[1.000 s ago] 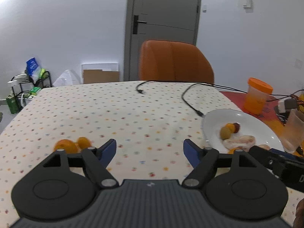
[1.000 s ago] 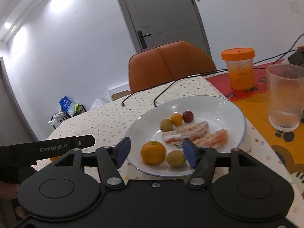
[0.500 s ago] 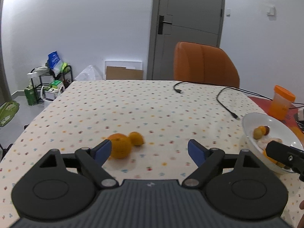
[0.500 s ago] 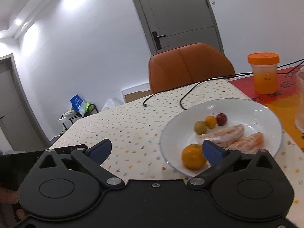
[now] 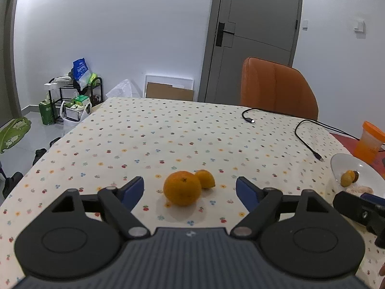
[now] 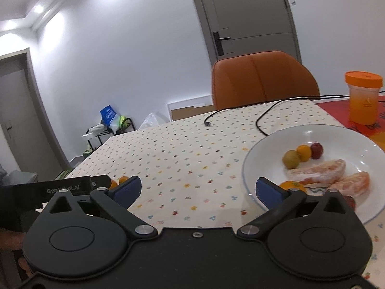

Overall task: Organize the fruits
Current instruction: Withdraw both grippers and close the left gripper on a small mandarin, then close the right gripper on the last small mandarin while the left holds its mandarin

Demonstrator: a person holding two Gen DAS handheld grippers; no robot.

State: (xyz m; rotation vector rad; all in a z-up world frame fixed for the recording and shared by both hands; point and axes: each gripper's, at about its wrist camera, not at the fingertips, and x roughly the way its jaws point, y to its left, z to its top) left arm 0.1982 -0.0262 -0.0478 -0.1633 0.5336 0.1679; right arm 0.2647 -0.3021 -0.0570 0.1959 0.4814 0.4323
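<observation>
lining up on the orange (image 5: 182, 187) with the left gripper (image 5: 190, 187): it sits on the dotted tablecloth (image 5: 168, 134) between the two blue pads, jaws wide, neither pad touching it, nothing held. the left jaws have eased in a touch within the last half second but there is clear gap on both sides. a smaller orange fruit (image 5: 205, 179) sits just behind the orange on its right, touching or nearly so, can't tell which. right gripper (image 6: 198, 190) has just opened to full width and holds nothing; only bare cloth shows between its pads, with the white plate (image 6: 262, 149) off to its right. the plate already carries a small green fruit (image 6: 291, 159), a small orange one (image 6: 303, 152), a red one (image 6: 317, 151), two peeled segments (image 6: 320, 169) and a mandarin (image 6: 292, 185) partly hidden by the right pad. handling guess: orange is round, firm, fairly heavy for its size, waxy skin, so it will roll or squirt out if pinched off-centre. take it across the widest part, pads level on opposite sides, moderate squeeze only. risk: closing may nudge the small fruit behind and send it rolling. peeled segments look soft and wet, so keep clear of them when setting down on the plate.
</observation>
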